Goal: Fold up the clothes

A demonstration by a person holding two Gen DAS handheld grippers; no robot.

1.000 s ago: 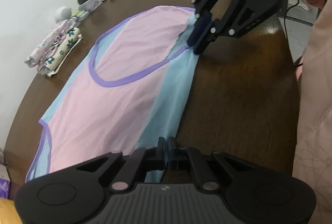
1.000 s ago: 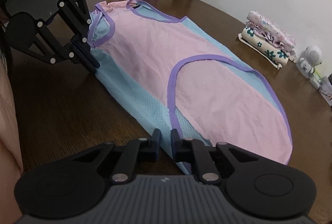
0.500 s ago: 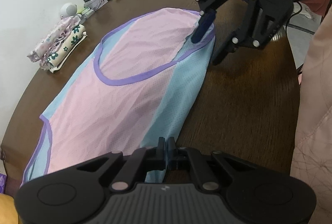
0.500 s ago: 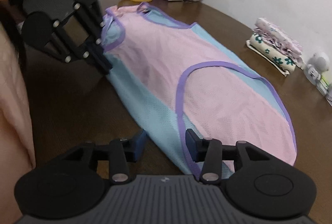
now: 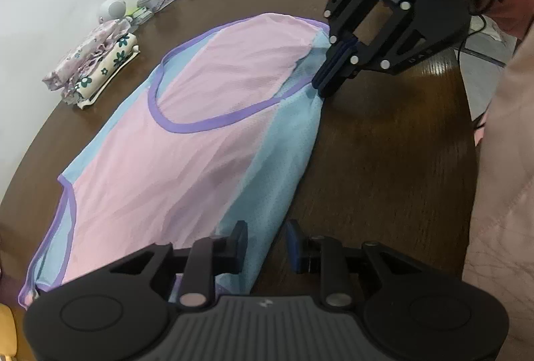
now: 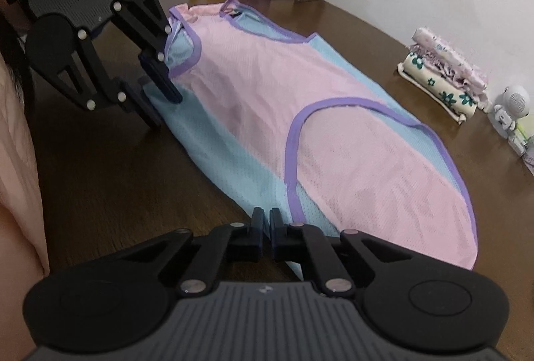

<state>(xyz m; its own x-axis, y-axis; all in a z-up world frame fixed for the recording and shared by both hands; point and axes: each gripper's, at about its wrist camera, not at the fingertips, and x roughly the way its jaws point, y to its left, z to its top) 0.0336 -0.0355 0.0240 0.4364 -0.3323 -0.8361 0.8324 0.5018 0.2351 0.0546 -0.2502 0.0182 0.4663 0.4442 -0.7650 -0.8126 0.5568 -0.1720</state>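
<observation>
Your left gripper (image 5: 266, 239) has just opened, its fingers straddling the blue edge of the top (image 5: 187, 140) without pinching it. Your right gripper (image 6: 266, 222) has just snapped shut on that same near edge. The top lies flat on the table (image 5: 383, 160), with folded clothes (image 6: 444, 72) beyond.

Pink-and-blue mesh garment (image 5: 187, 140) with purple trim, flat on the table

Matte black left claw (image 5: 266, 242) and right claw (image 6: 266, 229): ribbed grey housings, round side discs, silver rivets, dark blue finger pads (image 5: 293, 235). Pale pink sleeve (image 5: 500, 194) alongside.
</observation>
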